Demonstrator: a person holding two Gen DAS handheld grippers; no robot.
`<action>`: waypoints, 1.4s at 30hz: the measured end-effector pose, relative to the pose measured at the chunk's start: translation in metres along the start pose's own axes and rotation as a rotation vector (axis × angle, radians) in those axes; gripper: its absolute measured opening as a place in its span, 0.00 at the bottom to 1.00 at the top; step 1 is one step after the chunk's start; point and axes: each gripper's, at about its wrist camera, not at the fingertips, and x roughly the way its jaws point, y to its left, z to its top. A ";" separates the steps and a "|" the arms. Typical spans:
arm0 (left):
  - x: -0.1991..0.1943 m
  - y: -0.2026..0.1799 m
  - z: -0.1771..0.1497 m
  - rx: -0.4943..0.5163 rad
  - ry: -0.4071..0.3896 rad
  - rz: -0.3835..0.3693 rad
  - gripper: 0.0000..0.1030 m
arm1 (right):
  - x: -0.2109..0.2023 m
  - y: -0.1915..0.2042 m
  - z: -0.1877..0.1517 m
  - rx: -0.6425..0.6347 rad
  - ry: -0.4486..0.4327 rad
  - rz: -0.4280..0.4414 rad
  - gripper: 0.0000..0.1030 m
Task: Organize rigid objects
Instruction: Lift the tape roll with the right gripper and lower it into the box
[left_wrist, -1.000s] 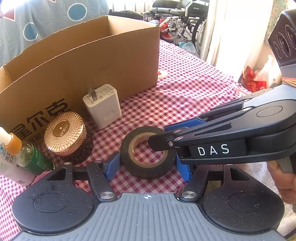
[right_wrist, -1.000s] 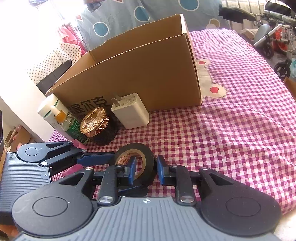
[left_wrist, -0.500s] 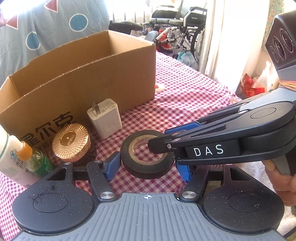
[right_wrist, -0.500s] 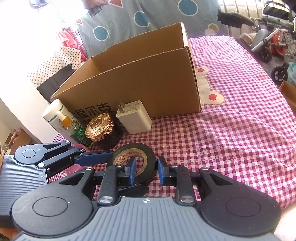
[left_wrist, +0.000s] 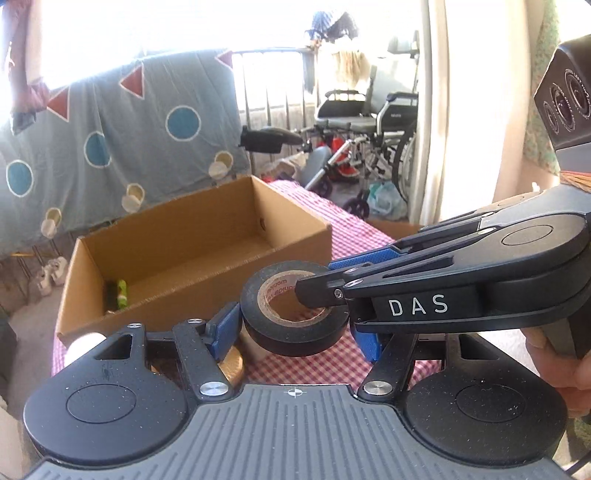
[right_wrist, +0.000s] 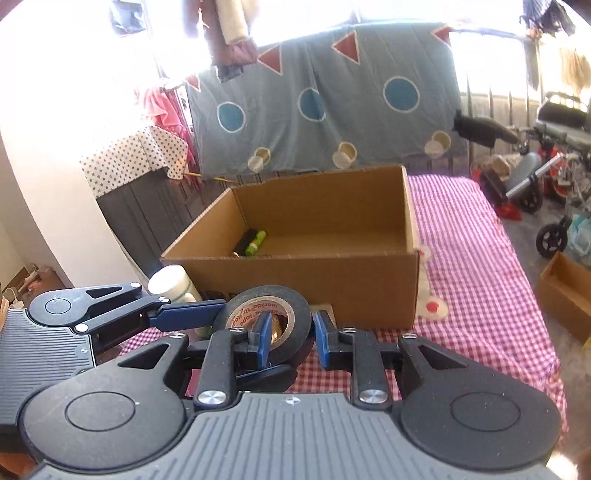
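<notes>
Red-and-white checked cloth (right_wrist: 476, 236) covers the table, with a patterned blue sheet hanging behind and wheelchairs at the far side.

Item in hand: a roll of black tape (left_wrist: 295, 310), held clear of the cloth and just short of the near wall of the cardboard box (right_wrist: 332, 280). The right gripper (right_wrist: 289, 334) is clamped across the roll's wall, one finger inside the core and one outside. The left gripper (left_wrist: 291, 325) straddles the roll's outer edge with its jaws partly apart; whether its pads press on the tape cannot be told.

Done so far: the box already holds a green and a dark item (right_wrist: 253, 240) in its left end.

Outstanding: the tape is not yet over the box opening. Still on the cloth in front of the box are a white-capped bottle (right_wrist: 171, 282) and a gold-coloured lid (left_wrist: 231, 365), both largely hidden by the grippers. Judgement: the task is at an early-to-middle stage, with several items left to stow.
</notes>
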 end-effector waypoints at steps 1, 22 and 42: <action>-0.003 0.005 0.005 0.001 -0.015 0.016 0.63 | 0.001 0.005 0.009 -0.021 -0.012 0.012 0.26; 0.117 0.174 0.053 -0.237 0.430 0.030 0.63 | 0.235 -0.005 0.132 0.018 0.468 0.275 0.27; 0.156 0.194 0.048 -0.148 0.650 0.013 0.65 | 0.316 -0.017 0.094 0.175 0.751 0.342 0.26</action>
